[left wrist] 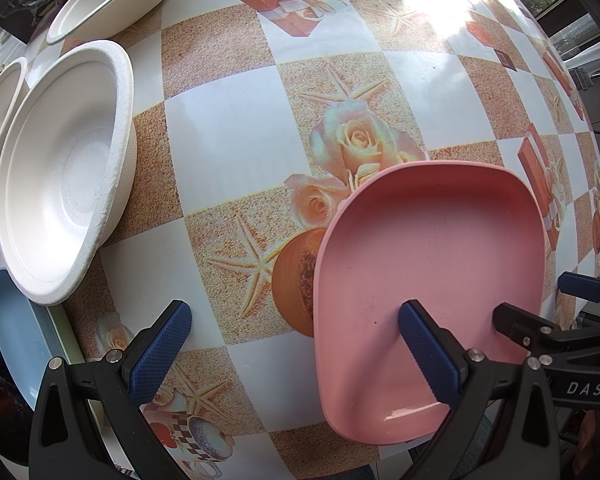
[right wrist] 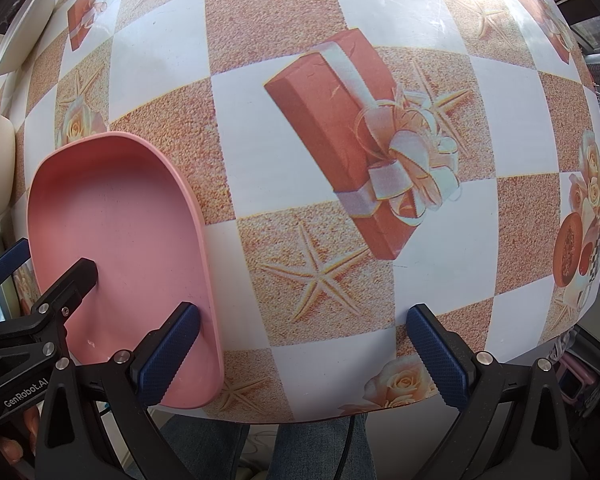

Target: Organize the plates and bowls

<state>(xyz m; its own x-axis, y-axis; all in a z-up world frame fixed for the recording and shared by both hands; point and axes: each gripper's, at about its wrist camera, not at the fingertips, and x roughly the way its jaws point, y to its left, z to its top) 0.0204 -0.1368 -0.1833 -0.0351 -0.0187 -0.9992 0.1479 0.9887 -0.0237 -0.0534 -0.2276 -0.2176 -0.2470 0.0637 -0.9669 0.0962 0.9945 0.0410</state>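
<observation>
1. I am holding my left gripper (left wrist: 296,350) with its jaws spread wide and nothing between them; one blue pad is lying over the pink plate (left wrist: 428,280), the other over bare cloth on the side of the plate where the bowls are.
2. I am holding my right gripper (right wrist: 306,350) the same way, jaws wide apart and pinching nothing. Its near pad is hanging over the pink plate's (right wrist: 120,240) edge and its far pad is standing well clear of the plate, above the patterned cloth.
3. The pink plate is sitting flat on the table (left wrist: 228,140) (a checked cloth printed with roses, starfish and gift boxes), its near rim reaching just over the table's front edge.
4. Seen from the left wrist, a white bowl (left wrist: 64,172) is resting well apart from the pink plate, across an open stretch of cloth.
5. A second white bowl (left wrist: 112,0) is sitting beyond the first, farther from the plate.
6. A blue plate (left wrist: 16,332) is lying just under the first bowl's near rim, on the far side of my left gripper from the pink plate.
7. Whether either pad is actually touching the pink plate, I cannot tell.
</observation>
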